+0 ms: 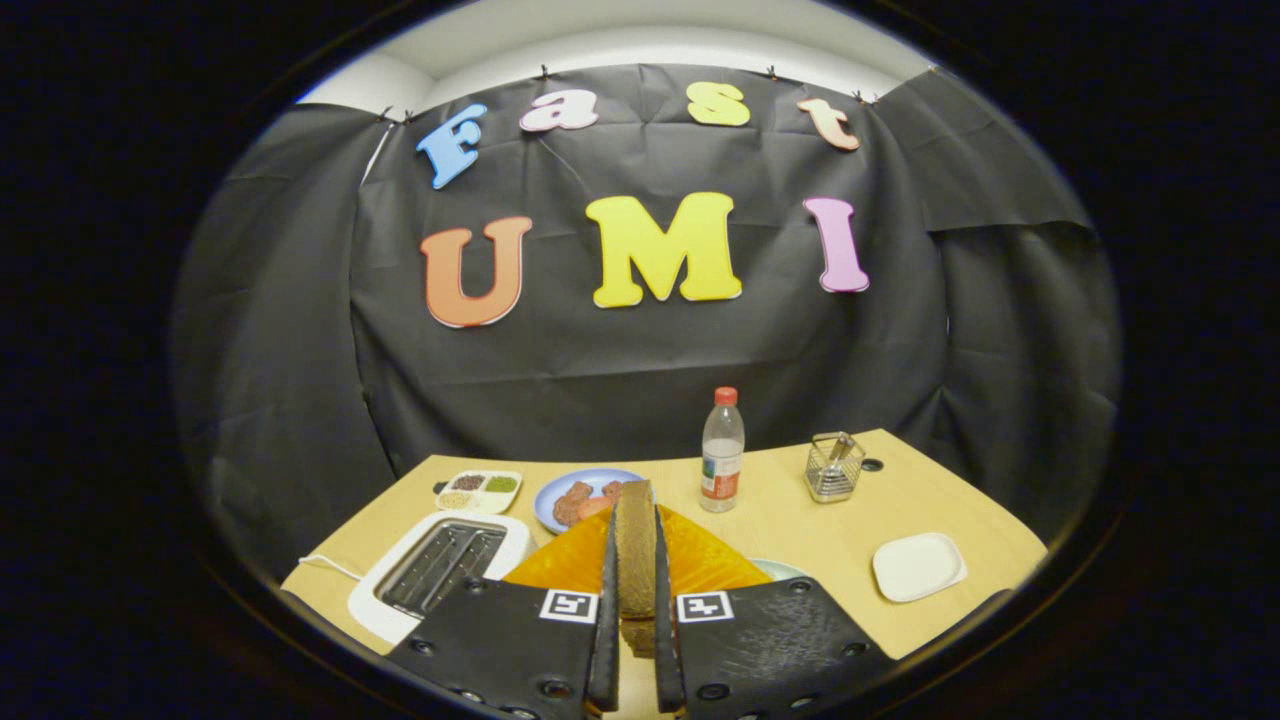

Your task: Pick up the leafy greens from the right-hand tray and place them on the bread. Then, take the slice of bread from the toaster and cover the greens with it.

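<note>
1. The slice of bread [635,545] stood upright on edge between the two fingers [605,620] of the tool [632,640], brown crust facing the camera, raised above the counter [800,520].
2. The tool was clamped on the slice, both black fingers pressed against its flat sides, with the slice reaching up past the fingertips.
3. Just behind the slice and the fingers lay an orange plate [700,560]; whatever sat in its middle was hidden by the slice and the fingers, so the greens could not be made out.
4. A pale rim of another dish [780,570] peeked out just beside the orange plate on its right.
5. The white toaster [440,570] sat to the left of the fingers, its two slots open to the top, a white cord [325,565] trailing off its left side.
6. Beyond the toaster stood a small white divided dish [478,490] with dark, green and tan fillings, and beside it a blue plate [560,492] holding reddish-brown pieces.
7. A clear bottle [722,450] with a red cap stood upright beyond the orange plate.
8. Farther right was a wire basket [833,468], and nearer, well apart from it, a white square tray [918,566].
</note>
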### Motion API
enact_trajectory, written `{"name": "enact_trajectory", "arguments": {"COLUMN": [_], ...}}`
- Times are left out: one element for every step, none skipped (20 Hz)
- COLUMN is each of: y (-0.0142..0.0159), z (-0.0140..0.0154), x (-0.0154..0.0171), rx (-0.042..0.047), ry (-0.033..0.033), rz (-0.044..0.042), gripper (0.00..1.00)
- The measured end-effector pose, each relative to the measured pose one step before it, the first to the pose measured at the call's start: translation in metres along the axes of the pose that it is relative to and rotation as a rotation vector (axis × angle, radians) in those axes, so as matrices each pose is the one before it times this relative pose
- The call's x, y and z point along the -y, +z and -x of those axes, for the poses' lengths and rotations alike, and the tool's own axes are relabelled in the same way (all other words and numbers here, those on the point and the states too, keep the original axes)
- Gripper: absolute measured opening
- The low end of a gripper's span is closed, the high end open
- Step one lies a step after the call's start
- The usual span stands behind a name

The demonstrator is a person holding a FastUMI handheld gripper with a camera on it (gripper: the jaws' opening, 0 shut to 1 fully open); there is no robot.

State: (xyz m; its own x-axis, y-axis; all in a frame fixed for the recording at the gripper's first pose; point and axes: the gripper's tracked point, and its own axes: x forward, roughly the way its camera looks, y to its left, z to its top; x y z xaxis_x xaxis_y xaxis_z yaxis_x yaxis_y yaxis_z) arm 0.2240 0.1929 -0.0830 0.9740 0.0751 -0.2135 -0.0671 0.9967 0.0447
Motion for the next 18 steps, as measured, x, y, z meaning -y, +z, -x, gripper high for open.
{"name": "enact_trajectory", "arguments": {"y": [-0.00820,-0.00921,-0.00892,-0.01018,-0.00855,-0.00955,-0.00945,-0.00696,-0.00468,-0.00410,-0.00230,-0.00180,-0.00321,-0.00529,-0.00288,-0.00101,-0.00121,-0.00112], "z": [-0.00599,-0.00658,-0.00704,-0.00722,-0.00684,-0.00813,-0.00610,-0.00665,-0.00415,-0.00346,-0.00217,-0.00169,-0.00220,-0.00238,-0.00341,-0.00058,-0.00187,-0.00068], "x": [0.00272,0.00324,0.00148,0.00407,0.00139,0.00252,0.00239,0.00418,0.00433,0.00420,0.00638,0.00666,0.00643,0.00650,0.00676,0.00831,0.00480,0.00476], "rx": [-0.01103,-0.01142,-0.01124,-0.01673,-0.01322,-0.01842,-0.02109,-0.01828,-0.01007,-0.00790,-0.00131,-0.00278,-0.00755,-0.01192,-0.00875,-0.00397,-0.00345,-0.00382], "ry": [0.00446,0.00085,0.00582,-0.00596,0.01016,0.00136,0.00681,0.00070,0.00339,0.00274,-0.00325,-0.00017,0.00259,0.00098,0.00070,-0.00124,0.00834,0.01498], "rz": [0.00995,0.00376,0.00079,0.00313,0.00289,-0.00200,-0.00457,-0.00805,-0.01564,-0.01612,-0.01104,-0.00847,-0.01060,-0.01357,-0.01160,-0.01414,-0.02082,-0.02603], "gripper": [0.14,0.14,0.14,0.14,0.14,0.14,0.14,0.14,0.14,0.14,0.14,0.14,0.14,0.14,0.14,0.14,0.19,0.19]}}
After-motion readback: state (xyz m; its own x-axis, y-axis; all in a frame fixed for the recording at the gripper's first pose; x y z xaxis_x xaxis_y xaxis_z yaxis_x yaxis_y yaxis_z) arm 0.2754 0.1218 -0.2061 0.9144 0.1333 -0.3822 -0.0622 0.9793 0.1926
